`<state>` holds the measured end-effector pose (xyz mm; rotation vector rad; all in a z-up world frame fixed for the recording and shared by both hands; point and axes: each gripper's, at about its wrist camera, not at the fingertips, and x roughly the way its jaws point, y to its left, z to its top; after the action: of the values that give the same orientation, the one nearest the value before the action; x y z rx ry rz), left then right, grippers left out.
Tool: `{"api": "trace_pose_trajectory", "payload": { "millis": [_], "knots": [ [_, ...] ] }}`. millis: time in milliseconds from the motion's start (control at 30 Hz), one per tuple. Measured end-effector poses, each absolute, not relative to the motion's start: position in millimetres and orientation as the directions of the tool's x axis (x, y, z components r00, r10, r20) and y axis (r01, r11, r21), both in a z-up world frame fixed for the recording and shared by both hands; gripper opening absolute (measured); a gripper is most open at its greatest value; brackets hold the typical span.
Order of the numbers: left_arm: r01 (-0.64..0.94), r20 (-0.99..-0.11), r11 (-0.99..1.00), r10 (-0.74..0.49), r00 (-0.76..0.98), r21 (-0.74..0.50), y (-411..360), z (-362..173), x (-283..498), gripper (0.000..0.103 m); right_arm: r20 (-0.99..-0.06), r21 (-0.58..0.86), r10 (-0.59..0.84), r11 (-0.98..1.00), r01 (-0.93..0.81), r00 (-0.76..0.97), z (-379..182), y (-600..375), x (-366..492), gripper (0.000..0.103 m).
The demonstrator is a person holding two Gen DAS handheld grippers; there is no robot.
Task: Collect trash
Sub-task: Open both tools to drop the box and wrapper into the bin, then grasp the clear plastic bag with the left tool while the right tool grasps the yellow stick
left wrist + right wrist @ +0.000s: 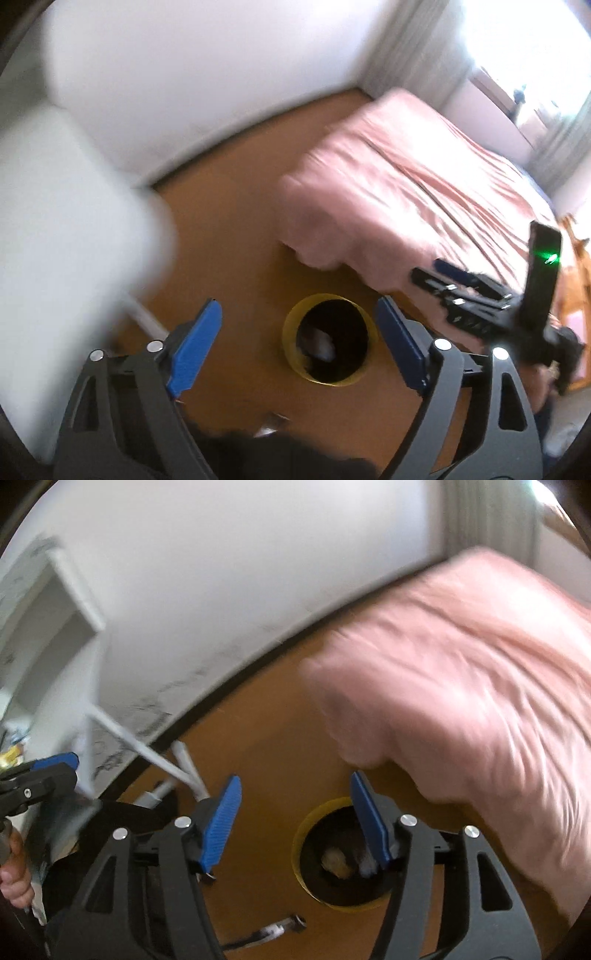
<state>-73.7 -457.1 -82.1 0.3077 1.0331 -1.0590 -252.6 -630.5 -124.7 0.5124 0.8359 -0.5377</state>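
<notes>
Left hand-held gripper (299, 347): mine, jaws spread wide, nothing between the blue pads, pointing down over the bin.
Right hand-held gripper (295, 819): mine too, jaws apart, a bit narrower than the left, nothing held; also aimed down at the bin.
Bin (290, 325): yellow round trash bin on the brown floor (229, 229), just beside the bed corner; dark inside.
Trash in bin: pale crumpled scrap (336, 860) and a white bit (365, 866) lie at the bottom in the right wrist view; something pale shows inside in the left view too.
Leftover on floor: small dark-and-white scrap (277, 932) lies on the floor near the bin, outside it; could be trash, too blurred to tell.
Bed (406, 192): pink cover hangs close over the bin's far side.
Frames: heavy blur.
Step, my guess: both drops done, next item to find.
Risk: I overlook the floor scrap and leave it.
Risk: a low swing clips the bin rim and tips it.
Risk: a pad snags the hanging cover.
</notes>
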Motion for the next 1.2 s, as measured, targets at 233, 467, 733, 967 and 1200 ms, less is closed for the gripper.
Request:
{"api": "trace_pose_trajectory", "payload": {
  "millis": [233, 467, 733, 967, 1200],
  "knots": [
    [0.695, -0.740, 0.718, -0.458, 0.492, 0.018, -263.0, -15.7, 10.1, 0.089, -0.742, 0.173, -0.039, 0.953, 0.247, 0.669, -65.0, -476.0, -94.5, 0.060],
    [0.367, -0.719, 0.930, -0.233, 0.655, 0.034, -40.4, 3.3, 93.2, 0.089, -0.750, 0.190, 0.181, 0.980, -0.055, 0.636, -58.1, -320.7, 22.8, 0.060],
    [0.210, -0.728, 0.972, -0.216, 0.650, -0.101, 85.3, -15.8, 130.7, 0.089, -0.810, 0.115, 0.184, 0.981, -0.158, 0.556, -93.4, -220.3, 90.1, 0.055],
    [0.236, -0.749, 0.964, -0.249, 0.614, -0.127, 81.8, -35.7, 157.3, 0.089, -0.830, 0.052, 0.139, 0.983, -0.174, 0.540, -106.4, -202.1, 110.5, 0.021],
    [0.286, -0.762, 0.953, -0.258, 0.594, -0.100, 47.2, -37.0, 182.1, 0.089, -0.800, 0.049, 0.151, 0.981, -0.187, 0.581, -92.4, -203.7, 103.8, 0.014]
  ]
}}
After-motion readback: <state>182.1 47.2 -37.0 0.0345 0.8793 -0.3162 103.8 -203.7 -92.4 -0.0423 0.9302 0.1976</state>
